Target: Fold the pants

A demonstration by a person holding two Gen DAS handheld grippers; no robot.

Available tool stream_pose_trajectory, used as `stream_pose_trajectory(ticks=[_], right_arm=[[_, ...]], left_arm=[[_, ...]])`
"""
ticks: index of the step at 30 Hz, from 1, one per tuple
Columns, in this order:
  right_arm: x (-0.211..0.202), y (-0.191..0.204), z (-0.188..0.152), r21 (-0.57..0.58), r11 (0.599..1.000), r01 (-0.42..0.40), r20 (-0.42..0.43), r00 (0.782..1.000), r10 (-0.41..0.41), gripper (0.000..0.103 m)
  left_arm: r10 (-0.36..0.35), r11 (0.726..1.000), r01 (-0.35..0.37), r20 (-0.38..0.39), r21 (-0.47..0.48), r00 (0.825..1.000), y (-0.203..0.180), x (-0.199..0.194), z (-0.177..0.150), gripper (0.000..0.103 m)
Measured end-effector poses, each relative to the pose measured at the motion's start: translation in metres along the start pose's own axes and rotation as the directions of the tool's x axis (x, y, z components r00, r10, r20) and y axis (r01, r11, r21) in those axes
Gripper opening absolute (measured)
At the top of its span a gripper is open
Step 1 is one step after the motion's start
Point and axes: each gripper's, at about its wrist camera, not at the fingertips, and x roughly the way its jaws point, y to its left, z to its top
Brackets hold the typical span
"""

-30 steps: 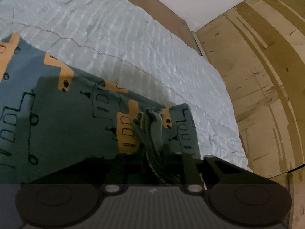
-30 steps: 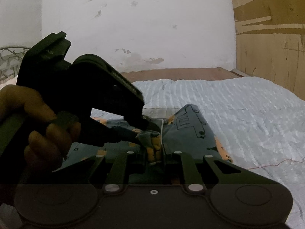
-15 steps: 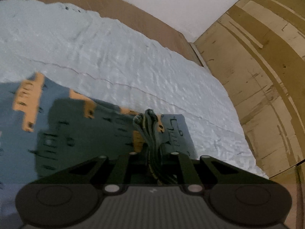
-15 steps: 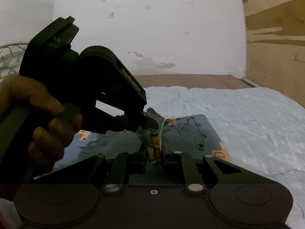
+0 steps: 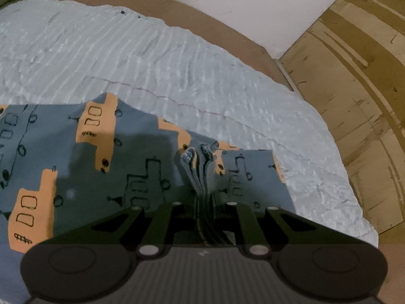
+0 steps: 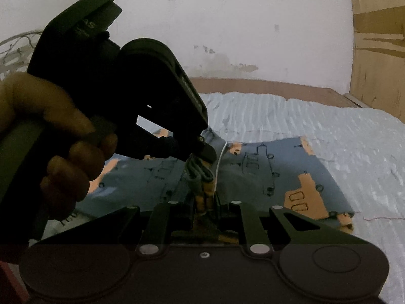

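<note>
I am mid-fold: my left gripper [image 5: 202,197] is clamped on a bunched edge of the grey-blue cotton pants with orange truck prints [image 5: 121,167], and my right gripper [image 6: 206,202] pinches a gathered edge close beside it. The pants lie on the pale blue ribbed bedspread [image 5: 152,63], the far part flat. Next, I judge, both clamps must carry the held edge across together, level, then let go.

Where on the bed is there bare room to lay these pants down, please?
Bare sheet lies between the pants and the headboard, and right of them toward the wood panel. It is crowded where the left gripper and right gripper pinch bunched fabric.
</note>
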Motion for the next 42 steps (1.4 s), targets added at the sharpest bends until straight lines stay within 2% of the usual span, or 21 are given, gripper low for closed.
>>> stream_pose_trajectory(ticks=[5, 10, 15, 21, 24, 27, 29, 32, 34, 35, 37, 39, 42], right_arm=[[-0.005, -0.007, 0.007, -0.003, 1.000, -0.001, 0.010, 1.000, 0.001, 0.016], [-0.012, -0.001, 0.011, -0.022, 1.000, -0.020, 0.034, 0.999, 0.021, 0.016], [-0.014, 0.014, 0.014, -0.049, 0.996, -0.077, 0.027, 0.997, 0.078, 0.017], [-0.003, 0.037, 0.010, -0.091, 0.984, -0.156, -0.012, 0.988, 0.155, 0.017], [0.004, 0.047, 0.007, -0.120, 0.978, -0.172, -0.047, 0.985, 0.167, 0.027], [0.008, 0.046, 0.005, -0.135, 0.973, -0.189, -0.071, 0.981, 0.181, 0.044], [0.002, 0.039, 0.003, -0.131, 0.973, -0.192, -0.066, 0.981, 0.185, 0.070], [-0.006, 0.022, 0.002, -0.111, 0.976, -0.187, -0.046, 0.982, 0.183, 0.087], [-0.011, 0.008, -0.002, -0.089, 0.982, -0.165, -0.035, 0.986, 0.162, 0.094], [-0.012, 0.000, -0.003, -0.071, 0.986, -0.148, -0.026, 0.989, 0.146, 0.099], [-0.013, -0.017, -0.004, -0.029, 0.992, -0.124, -0.016, 0.992, 0.124, 0.101], [-0.013, -0.031, -0.005, -0.007, 0.995, -0.099, -0.004, 0.995, 0.099, 0.102], [-0.007, -0.047, -0.003, -0.017, 1.000, -0.003, 0.008, 1.000, 0.003, 0.102]], left_arm=[[-0.021, 1.000, 0.021, 0.034, -0.002, 0.999, 0.003, -0.010, 0.000, 0.011], [-0.006, 1.000, 0.006, 0.049, 0.006, 0.999, 0.008, -0.025, 0.002, 0.011], [-0.006, 1.000, 0.006, 0.040, 0.021, 0.999, 0.035, -0.044, 0.002, 0.011], [0.017, 1.000, -0.016, 0.042, -0.020, 0.999, 0.072, -0.058, 0.000, 0.011], [0.021, 1.000, -0.021, 0.021, -0.023, 1.000, 0.082, -0.052, 0.000, 0.011], [-0.006, 1.000, 0.007, 0.031, -0.020, 0.999, 0.089, -0.050, -0.003, 0.012], [-0.022, 0.999, 0.023, 0.036, -0.025, 0.999, 0.094, -0.050, -0.005, 0.014], [-0.016, 0.999, 0.017, 0.046, -0.031, 0.999, 0.099, -0.055, -0.006, 0.034], [-0.004, 1.000, 0.006, 0.075, -0.027, 0.997, 0.099, -0.061, -0.008, 0.059], [0.003, 1.000, 0.000, 0.096, -0.024, 0.995, 0.099, -0.064, -0.009, 0.064], [0.024, 1.000, -0.022, 0.134, -0.018, 0.991, 0.097, -0.067, -0.011, 0.079], [0.070, 0.998, -0.070, 0.175, -0.007, 0.982, 0.093, -0.067, -0.013, 0.089], [0.144, 0.987, -0.155, 0.212, 0.037, 0.967, 0.082, -0.059, -0.014, 0.094]])
